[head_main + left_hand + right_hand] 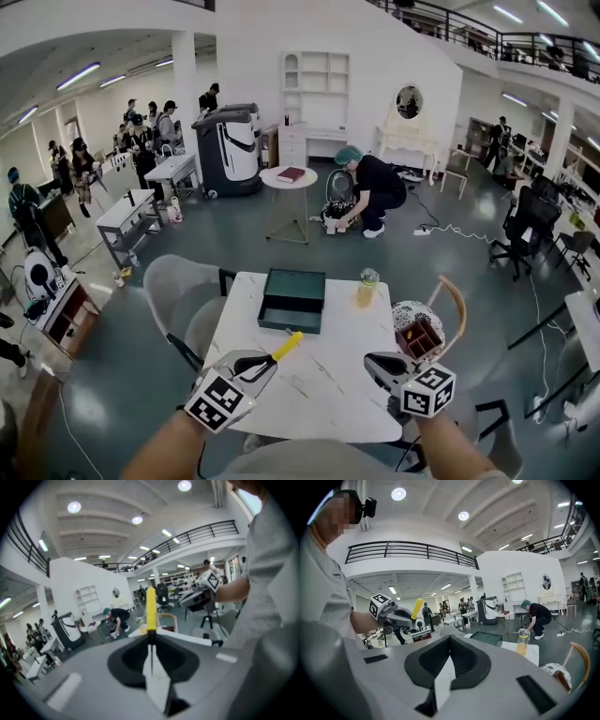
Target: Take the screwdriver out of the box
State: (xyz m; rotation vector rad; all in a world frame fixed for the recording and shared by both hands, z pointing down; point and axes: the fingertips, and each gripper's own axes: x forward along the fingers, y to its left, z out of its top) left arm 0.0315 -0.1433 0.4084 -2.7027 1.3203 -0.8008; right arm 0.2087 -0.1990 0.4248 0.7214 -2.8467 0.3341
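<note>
Holding the screwdriver (286, 345) by its shaft, handle pointing far, the left gripper (261, 363) hovers above the white table's (309, 398) near edge. The right gripper (377, 362) hangs beside it, jaws together and empty. The open green box (292, 300) and a bottle (367, 288) stand at the far edge, in a large hall.

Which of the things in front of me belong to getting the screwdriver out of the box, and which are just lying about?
Part of the job:
- screwdriver, yellow handle, held in the left gripper
- green box, open on the table

Just lying about:
- bottle of yellow liquid, beside the box
- wooden chair at the table's right
</note>
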